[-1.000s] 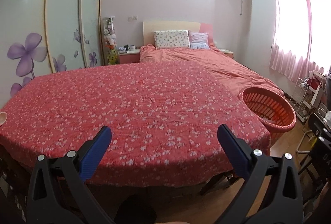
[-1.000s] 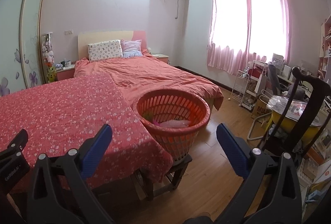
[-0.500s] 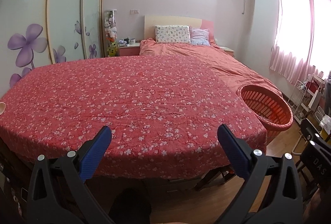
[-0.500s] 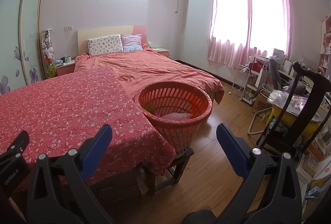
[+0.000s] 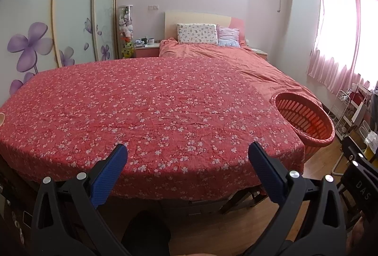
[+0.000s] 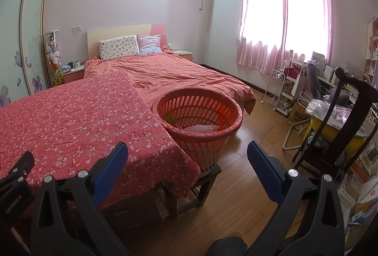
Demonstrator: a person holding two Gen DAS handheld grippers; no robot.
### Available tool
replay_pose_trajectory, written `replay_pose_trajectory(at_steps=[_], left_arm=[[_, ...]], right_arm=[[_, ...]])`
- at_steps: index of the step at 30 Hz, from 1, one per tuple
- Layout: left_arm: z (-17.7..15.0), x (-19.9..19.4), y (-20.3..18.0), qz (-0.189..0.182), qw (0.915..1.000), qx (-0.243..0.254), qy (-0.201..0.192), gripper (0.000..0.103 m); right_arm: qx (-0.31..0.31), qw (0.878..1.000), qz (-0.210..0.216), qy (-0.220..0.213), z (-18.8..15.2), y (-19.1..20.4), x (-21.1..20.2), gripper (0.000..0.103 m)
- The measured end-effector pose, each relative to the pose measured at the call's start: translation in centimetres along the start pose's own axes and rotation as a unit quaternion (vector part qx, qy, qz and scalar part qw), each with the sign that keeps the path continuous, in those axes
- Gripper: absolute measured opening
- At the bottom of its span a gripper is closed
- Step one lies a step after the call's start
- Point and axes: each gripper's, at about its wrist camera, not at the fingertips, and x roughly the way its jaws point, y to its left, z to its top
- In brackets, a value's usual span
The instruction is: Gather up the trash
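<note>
The basket (image 6: 200, 114) sits on a small wooden stool (image 6: 203, 182) at the right edge of the cloth (image 5: 146, 104), touching its corner. Inside it, low down, you can see a clear plastic thing and something green and pink; that is likely the trash (image 6: 200, 128), though the slats hide most of it.

No trash shows on the cloth, so your job now looks like a last check. Sweep your eyes from the basket across the cloth to the far left edge, where a small pale thing (image 5: 1, 119) peeks in; it is cut off, so you cannot tell what it is. If it is trash, reach with the left gripper (image 5: 187, 169).

Your left gripper has its fingers spread wide and holds nothing. Your right gripper (image 6: 187, 169) is the same, spread and bare, near the basket.

Since a second ago, both cameras have risen and pulled back a bit. The basket looks lower in both views, and more floor (image 6: 248, 185) shows. Nothing on the cloth moved.
</note>
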Motion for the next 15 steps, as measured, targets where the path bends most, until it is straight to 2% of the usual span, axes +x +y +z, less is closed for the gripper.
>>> replay_pose_trajectory(at_steps=[15], left_arm=[[0.23, -0.25, -0.38, 0.008, 0.9999, 0.003, -0.011, 0.101]], right_arm=[[0.0, 1.0, 0.0, 0.0, 0.02, 0.13, 0.04, 0.098]])
